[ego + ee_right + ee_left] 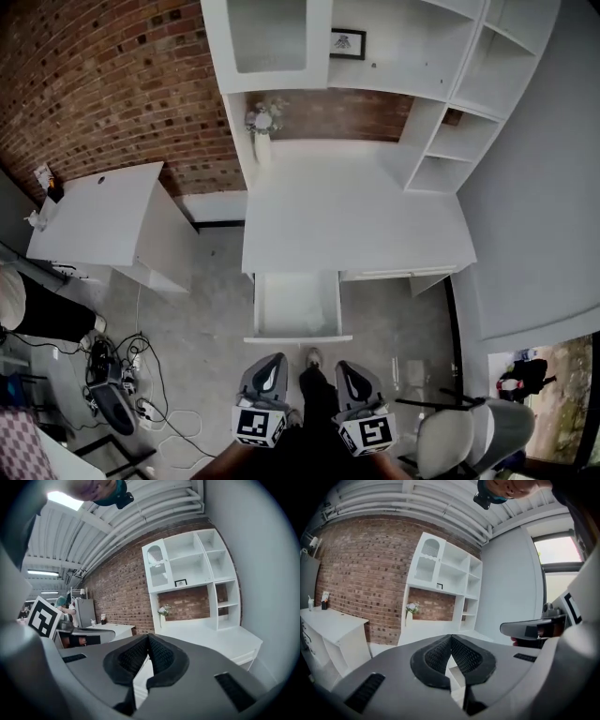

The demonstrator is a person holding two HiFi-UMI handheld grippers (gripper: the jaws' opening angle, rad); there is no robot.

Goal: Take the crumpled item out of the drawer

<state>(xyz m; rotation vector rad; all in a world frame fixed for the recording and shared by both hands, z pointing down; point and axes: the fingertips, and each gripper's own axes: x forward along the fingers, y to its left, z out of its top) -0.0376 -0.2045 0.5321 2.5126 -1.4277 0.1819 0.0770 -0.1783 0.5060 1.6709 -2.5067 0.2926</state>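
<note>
The white desk (356, 216) has one drawer (297, 305) pulled open toward me; its inside looks plain white and I see no crumpled item in it. My left gripper (269, 362) and right gripper (349, 368) hang side by side below the drawer's front, short of it, both pointing at the desk. In the left gripper view the black pads of the left gripper (451, 637) meet at the tips with nothing between them. The right gripper (148, 636) shows the same in its own view: shut and empty.
A white side table (103, 211) stands at the left. A vase of flowers (262, 127) sits at the desk's back, under white shelving (450, 94). Cables (122, 384) lie on the floor at lower left. A chair (459, 436) is at lower right.
</note>
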